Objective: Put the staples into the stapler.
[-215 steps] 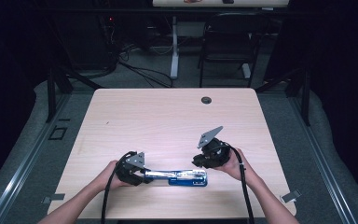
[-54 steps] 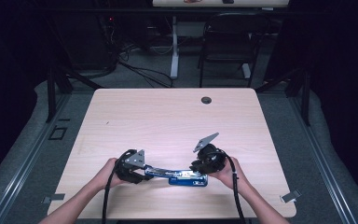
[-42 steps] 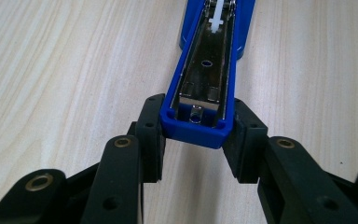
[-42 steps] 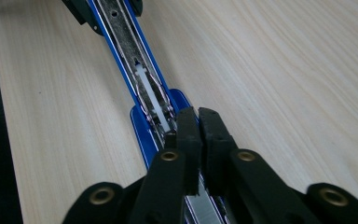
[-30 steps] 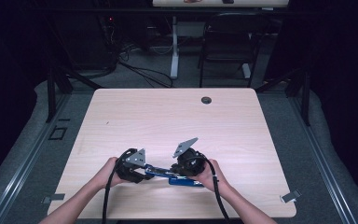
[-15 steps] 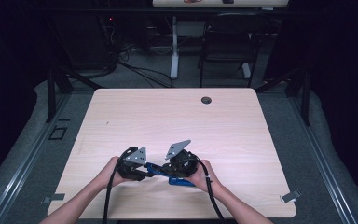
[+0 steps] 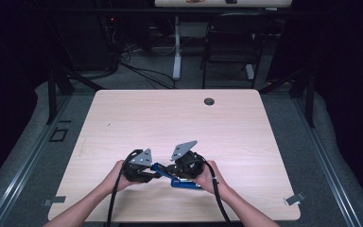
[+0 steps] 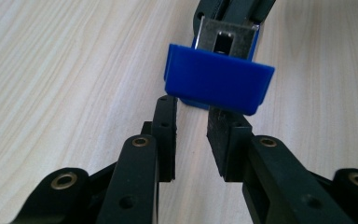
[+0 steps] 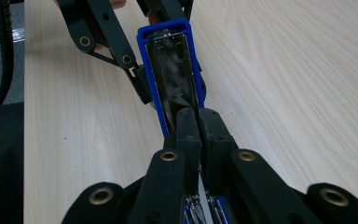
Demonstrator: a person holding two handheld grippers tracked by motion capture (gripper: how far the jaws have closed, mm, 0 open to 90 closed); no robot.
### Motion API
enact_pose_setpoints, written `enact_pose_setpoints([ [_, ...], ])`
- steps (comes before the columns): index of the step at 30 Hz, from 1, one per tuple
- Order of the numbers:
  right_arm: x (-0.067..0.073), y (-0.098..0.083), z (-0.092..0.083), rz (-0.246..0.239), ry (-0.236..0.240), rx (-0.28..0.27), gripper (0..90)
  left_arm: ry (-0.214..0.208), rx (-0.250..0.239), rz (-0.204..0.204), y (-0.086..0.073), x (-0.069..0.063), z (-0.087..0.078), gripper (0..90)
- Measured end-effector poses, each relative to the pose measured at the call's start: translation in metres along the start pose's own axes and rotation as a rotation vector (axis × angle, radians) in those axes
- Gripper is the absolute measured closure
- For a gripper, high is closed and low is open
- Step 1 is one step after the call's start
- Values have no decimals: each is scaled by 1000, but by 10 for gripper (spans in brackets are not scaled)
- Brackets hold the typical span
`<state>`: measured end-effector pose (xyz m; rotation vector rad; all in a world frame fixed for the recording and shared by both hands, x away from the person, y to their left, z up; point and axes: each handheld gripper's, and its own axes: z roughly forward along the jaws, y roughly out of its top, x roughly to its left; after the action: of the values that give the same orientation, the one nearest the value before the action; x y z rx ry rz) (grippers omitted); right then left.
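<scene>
Blue stapler (image 7: 185, 182) lies opened at six o'clock on the surface (image 7: 179, 123). The left tool (image 8: 191, 116), narrow, pins its end as an anchor, while the right tool (image 9: 199, 122), just closing, pinches nearly together over the magazine, likely working inside.

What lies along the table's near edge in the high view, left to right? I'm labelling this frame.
Person's left hand → left tongs → blue stapler → person's right hand.
</scene>
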<state>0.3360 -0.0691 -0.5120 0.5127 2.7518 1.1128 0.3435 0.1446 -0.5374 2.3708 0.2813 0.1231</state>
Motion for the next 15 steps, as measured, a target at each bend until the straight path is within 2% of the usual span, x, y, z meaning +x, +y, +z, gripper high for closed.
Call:
enact_pose_setpoints([
  [5,1,0,-3,7,0,-9,881,-12,-10,-14,0,0,-2,707],
  [8,0,-1,-5,5,0,-8,882,-23,-18,-27,0,0,-3,573],
  [11,0,-1,-6,5,0,-8,882,-34,-61,-53,0,1,-7,488],
  [15,0,-1,-7,5,-1,-8,884,-36,-118,-62,1,1,-13,496],
])
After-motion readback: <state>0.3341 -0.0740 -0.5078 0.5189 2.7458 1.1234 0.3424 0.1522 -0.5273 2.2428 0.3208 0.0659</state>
